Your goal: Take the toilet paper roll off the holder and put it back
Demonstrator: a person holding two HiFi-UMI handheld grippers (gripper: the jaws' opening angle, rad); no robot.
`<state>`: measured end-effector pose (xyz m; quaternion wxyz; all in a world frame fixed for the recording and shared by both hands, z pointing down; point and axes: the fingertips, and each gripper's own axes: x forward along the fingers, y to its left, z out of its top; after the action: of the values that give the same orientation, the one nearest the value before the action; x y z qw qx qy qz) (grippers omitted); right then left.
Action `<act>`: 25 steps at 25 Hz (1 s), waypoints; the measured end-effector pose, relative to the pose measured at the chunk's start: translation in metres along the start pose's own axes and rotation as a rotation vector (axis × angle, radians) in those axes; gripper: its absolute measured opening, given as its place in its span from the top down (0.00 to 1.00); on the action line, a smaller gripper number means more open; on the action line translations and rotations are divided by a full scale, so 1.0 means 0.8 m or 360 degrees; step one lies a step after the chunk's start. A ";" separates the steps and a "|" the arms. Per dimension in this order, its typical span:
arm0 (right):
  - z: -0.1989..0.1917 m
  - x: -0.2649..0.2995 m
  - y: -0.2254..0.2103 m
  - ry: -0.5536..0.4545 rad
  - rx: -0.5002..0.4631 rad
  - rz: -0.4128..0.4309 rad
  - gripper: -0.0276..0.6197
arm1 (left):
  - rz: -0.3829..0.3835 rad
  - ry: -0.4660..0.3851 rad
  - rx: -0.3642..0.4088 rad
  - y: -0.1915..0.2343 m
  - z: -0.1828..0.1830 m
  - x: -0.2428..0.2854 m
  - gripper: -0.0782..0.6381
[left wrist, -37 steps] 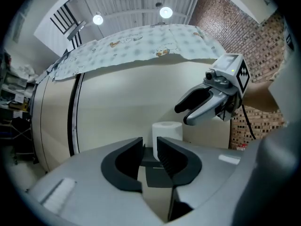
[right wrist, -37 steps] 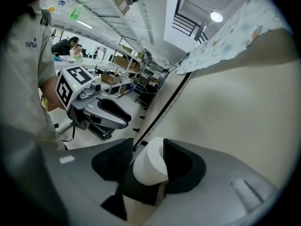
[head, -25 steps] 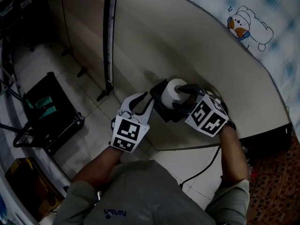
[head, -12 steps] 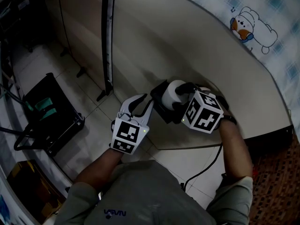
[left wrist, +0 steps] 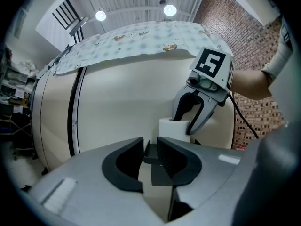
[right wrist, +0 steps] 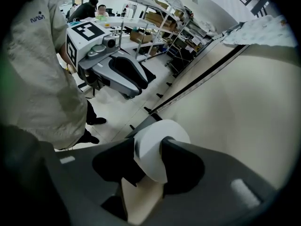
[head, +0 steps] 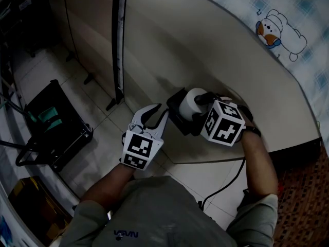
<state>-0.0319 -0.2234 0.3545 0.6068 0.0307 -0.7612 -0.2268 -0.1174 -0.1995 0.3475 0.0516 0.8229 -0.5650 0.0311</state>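
**Closing the right tool on the toilet paper roll, which sits on its holder**

A tall, curved beige wall (head: 205, 40) fills most of the head view, with a cartoon-print cloth (head: 288, 30) draped over its top edge. Below lies a pale tiled floor (head: 77, 81), where a black case (head: 51, 122) stands well apart to the left. The person's arms reach in from the bottom of the view.

Low on the wall is a black holder (head: 177, 118), and the white toilet paper roll (head: 193, 98) stands upright on it, not yet lifted.

The right tool (head: 201, 106) straddles the roll, one jaw on each side. Over the last second its marker cube has swung round to face the camera more squarely, and its jaws, which stood at their widest, are closing. In the right gripper view the roll fills the space between them and both pads appear to touch its sides – a grip just forming, probably not yet firm.

The left tool (head: 154, 112) has stayed put just beside the holder. Its jaws stand narrow, a slim gap between them, with nothing clearly clamped.

The take-off step looks about to start – once the grip firms, the roll can be lifted clear.
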 end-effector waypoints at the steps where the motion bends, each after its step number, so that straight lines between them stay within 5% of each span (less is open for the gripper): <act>1: 0.000 0.001 0.000 0.0011 -0.0004 0.0003 0.68 | -0.0004 0.0000 0.0000 -0.001 0.000 -0.001 0.80; 14: 0.002 -0.014 -0.003 0.0029 0.0032 -0.0129 0.72 | -0.0036 -0.0021 0.0007 -0.008 0.002 -0.018 0.80; 19: 0.014 -0.052 -0.008 -0.0169 0.0184 -0.0288 0.72 | -0.0045 -0.0022 0.0010 -0.016 0.001 -0.023 0.80; 25: 0.027 -0.108 0.009 -0.0585 0.0502 -0.0484 0.72 | -0.0050 -0.0013 0.0005 -0.029 -0.003 -0.033 0.80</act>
<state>-0.0278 -0.1820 0.2750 0.4053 0.1969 -0.8710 -0.1958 -0.1050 -0.1667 0.3458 0.0484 0.8318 -0.5522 0.0279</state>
